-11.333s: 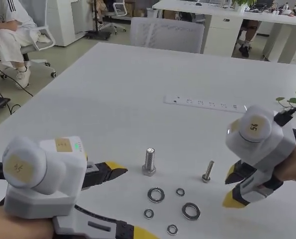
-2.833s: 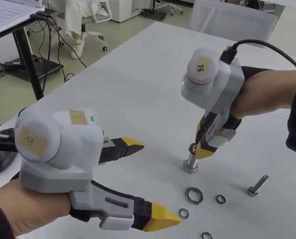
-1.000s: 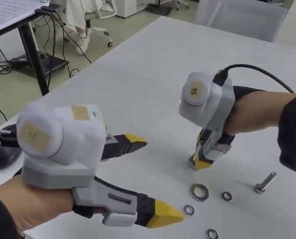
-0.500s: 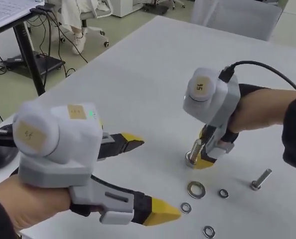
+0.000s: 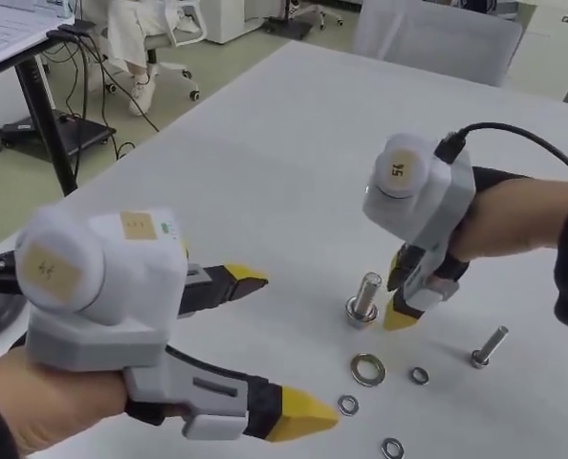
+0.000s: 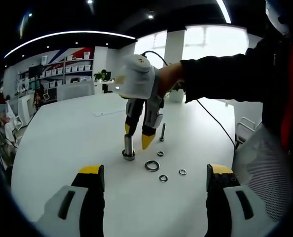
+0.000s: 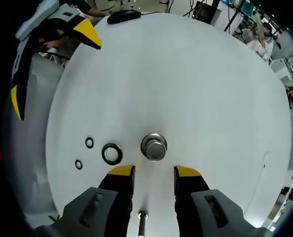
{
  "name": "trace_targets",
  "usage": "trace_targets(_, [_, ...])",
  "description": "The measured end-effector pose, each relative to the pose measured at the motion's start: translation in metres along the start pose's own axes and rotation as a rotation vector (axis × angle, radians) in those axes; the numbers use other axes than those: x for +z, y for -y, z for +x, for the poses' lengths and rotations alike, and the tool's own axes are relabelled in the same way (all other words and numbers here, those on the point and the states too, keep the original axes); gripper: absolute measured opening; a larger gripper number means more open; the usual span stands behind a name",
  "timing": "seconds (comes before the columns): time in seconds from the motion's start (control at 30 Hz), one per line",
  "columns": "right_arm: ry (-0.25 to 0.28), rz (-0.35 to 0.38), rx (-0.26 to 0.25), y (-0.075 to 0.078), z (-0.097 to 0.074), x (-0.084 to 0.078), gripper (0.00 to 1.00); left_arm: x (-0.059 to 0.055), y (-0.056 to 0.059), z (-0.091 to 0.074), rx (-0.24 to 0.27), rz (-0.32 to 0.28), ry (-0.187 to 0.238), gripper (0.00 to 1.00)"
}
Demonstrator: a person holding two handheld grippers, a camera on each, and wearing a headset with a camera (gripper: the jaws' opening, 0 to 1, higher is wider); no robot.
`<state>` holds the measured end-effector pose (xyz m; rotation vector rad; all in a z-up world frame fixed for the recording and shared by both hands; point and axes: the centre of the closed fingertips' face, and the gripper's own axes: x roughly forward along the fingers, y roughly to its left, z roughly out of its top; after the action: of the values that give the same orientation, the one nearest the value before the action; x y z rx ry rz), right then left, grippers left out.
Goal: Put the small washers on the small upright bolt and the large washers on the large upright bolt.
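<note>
Right tongs (image 5: 399, 298) are hovering just beside the large bolt (image 5: 364, 298), tips pointing down toward the counter (image 5: 294, 172). The jaws are sitting apart with nothing between them. In the right gripper view the bolt (image 7: 154, 147) is showing end-on just ahead of the jaw tips.

Large bolt is standing upright. There is a wider ring at its foot, and I can't tell whether it is a washer or the bolt head.

One large washer (image 5: 367, 369) is lying flat near the bolt, on the person's side. Three small washers (image 5: 419, 376) (image 5: 348, 405) (image 5: 392, 447) are lying loose around it, none touching.

Small bolt (image 5: 488, 346) is standing on its head, well apart to the right, with nothing on it.

Left tongs (image 5: 273, 349) are hanging spread wide and gripping nothing, off to the left of the parts. The left gripper view is looking across at the right tongs (image 6: 137, 136) and the bolt (image 6: 128, 148).
</note>
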<state>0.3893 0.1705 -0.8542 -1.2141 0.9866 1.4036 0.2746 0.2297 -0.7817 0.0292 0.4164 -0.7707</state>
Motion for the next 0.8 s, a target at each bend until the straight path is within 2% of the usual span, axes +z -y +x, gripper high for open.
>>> trace_targets(0.33, [0.011,0.037,0.002,-0.014,-0.003,-0.01,0.33,0.0,0.004,0.002,-0.018,0.009,-0.005,0.85])
trace_targets(0.8, [0.043,0.064,0.019,-0.037,0.0,-0.011,0.33,0.002,0.007,0.0,-0.023,0.025,-0.002,0.85])
